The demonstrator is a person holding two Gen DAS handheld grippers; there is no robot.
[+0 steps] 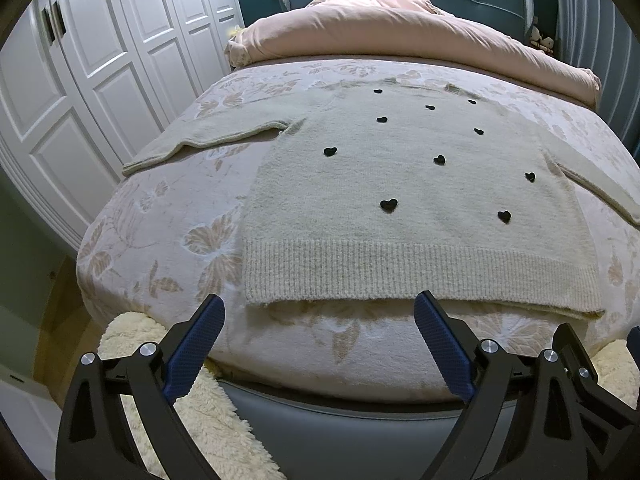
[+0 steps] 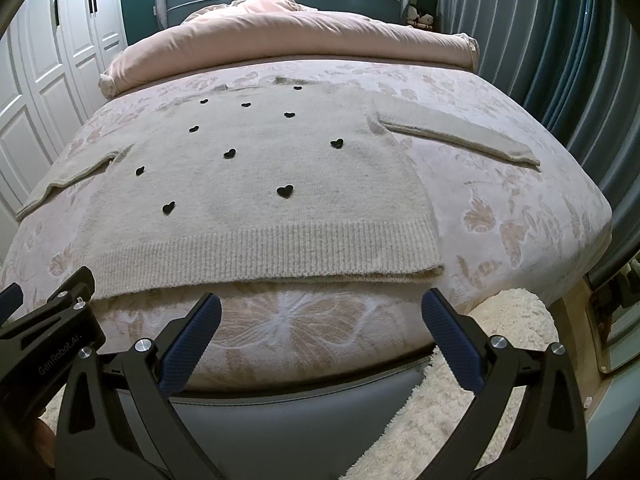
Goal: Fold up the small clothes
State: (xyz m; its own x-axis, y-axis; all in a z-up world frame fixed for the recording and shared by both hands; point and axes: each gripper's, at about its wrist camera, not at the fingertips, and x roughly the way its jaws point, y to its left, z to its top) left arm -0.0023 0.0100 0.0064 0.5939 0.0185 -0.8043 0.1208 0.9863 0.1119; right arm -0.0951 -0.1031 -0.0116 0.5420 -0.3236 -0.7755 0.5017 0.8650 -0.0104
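Note:
A cream knitted sweater [image 1: 400,184] [image 2: 256,184] with small black hearts lies spread flat on the bed, ribbed hem toward me and both sleeves stretched out to the sides. My left gripper [image 1: 320,308] hovers open just short of the hem, near its left half, with nothing between its blue fingers. My right gripper [image 2: 320,306] is open too, just short of the hem's right half, also holding nothing. In the right wrist view the left gripper [image 2: 48,320] shows at the lower left; in the left wrist view part of the right gripper [image 1: 576,352] shows at the lower right.
The bed [image 1: 152,248] has a pale floral cover and a pink duvet [image 2: 280,36] rolled up at the headboard end. White wardrobe doors [image 1: 80,60] stand to the left, blue curtains [image 2: 560,60] to the right. A fluffy cream rug [image 2: 440,412] lies on the floor at the bed's foot.

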